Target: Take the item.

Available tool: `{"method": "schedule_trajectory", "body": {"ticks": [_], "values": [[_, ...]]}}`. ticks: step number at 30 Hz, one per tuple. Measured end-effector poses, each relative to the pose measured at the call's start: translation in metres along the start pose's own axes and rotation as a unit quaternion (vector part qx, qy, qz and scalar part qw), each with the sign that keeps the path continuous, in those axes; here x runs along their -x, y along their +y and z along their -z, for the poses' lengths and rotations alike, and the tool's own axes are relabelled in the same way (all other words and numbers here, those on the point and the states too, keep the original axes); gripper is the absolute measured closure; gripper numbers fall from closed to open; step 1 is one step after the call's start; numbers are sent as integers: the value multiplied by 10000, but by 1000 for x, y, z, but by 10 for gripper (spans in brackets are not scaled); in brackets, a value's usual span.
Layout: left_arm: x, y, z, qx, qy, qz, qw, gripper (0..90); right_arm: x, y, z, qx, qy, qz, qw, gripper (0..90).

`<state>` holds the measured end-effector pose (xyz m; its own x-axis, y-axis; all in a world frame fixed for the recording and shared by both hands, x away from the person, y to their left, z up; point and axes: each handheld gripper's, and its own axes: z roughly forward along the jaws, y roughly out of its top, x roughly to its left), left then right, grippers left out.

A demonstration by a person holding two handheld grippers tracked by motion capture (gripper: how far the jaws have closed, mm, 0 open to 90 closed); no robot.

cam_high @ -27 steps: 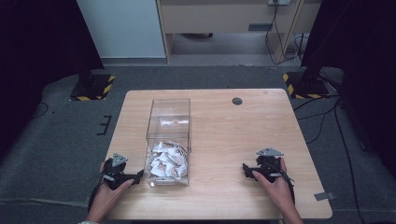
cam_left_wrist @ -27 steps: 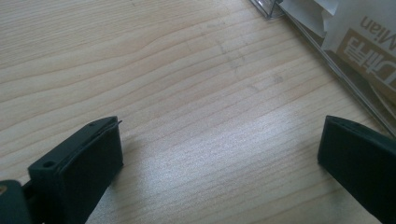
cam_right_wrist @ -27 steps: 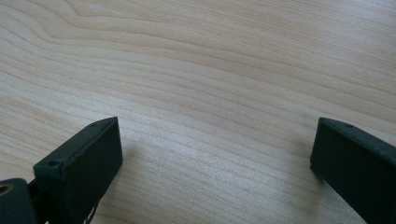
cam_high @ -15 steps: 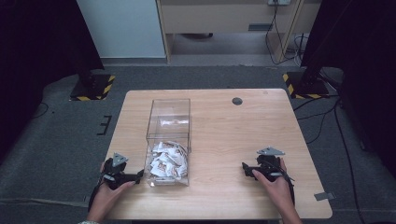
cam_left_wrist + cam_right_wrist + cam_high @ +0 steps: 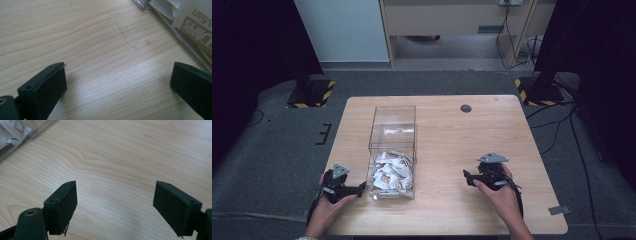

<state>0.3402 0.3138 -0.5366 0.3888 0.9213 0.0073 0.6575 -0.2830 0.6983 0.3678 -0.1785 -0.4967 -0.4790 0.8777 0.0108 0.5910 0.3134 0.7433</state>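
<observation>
Start position: left gripper (image 5: 361,188) just beside clear box (image 5: 393,125) of packets (image 5: 391,170), right gripper (image 5: 466,176) well apart; both jaws wide, empty; next, reach into box for packet

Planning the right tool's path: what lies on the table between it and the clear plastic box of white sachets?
Nothing: in the high view, bare light wood table separates the right tool from the clear plastic box of white sachets.
</observation>
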Motion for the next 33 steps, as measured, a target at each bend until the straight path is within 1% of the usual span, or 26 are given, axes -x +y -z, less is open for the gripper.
{"method": "schedule_trajectory", "body": {"ticks": [5, 6, 7, 14, 19, 21, 22, 24, 25, 26, 29, 32, 33], "values": [[0, 0, 0, 1, 3, 7, 10000, 0, -10, 13, 1, 14, 89, 220, 9997, 237], [0, 0, 0, 1, 3, 7, 10000, 0, -10, 13, 1, 14, 89, 220, 9997, 237], [0, 0, 0, 0, 2, 5, 10000, 0, -13, 17, 2, -12, 135, 301, 9995, 255], [0, 0, 0, -5, -1, 1, 10000, 0, -22, 30, 5, -20, 273, 450, 9986, 338], [0, 0, 0, -5, -2, 3, 10000, 0, -31, 39, 6, -38, 373, 630, 9973, 404], [0, 0, 0, -5, -2, 2, 10000, 0, -33, 41, 7, -22, 393, 657, 9971, 415], [0, 0, 0, -6, -2, 2, 10000, 0, -36, 46, 7, -13, 429, 725, 9964, 446], [0, 0, 0, -6, -3, 1, 10000, 0, -39, 48, 8, -6, 444, 757, 9961, 457], [0, 0, 0, -1, -3, 9, 10000, 0, -43, 54, 8, 18, 482, 820, 9955, 477], [0, 0, 0, -1, -3, 9, 10000, 0, -43, 54, 8, 18, 482, 820, 9955, 477], [0, 0, 0, 0, -3, 9, 10000, 0, -51, 63, 9, 48, 545, 927, 9942, 511], [0, 0, 0, -1, -6, 7, 10000, 0, -57, 70, 9, 75, 604, 994, 9932, 546], [0, 0, 0, -7, -8, 0, 10000, 0, -59, 72, 8, 72, 637, 984, 9931, 557]]}}
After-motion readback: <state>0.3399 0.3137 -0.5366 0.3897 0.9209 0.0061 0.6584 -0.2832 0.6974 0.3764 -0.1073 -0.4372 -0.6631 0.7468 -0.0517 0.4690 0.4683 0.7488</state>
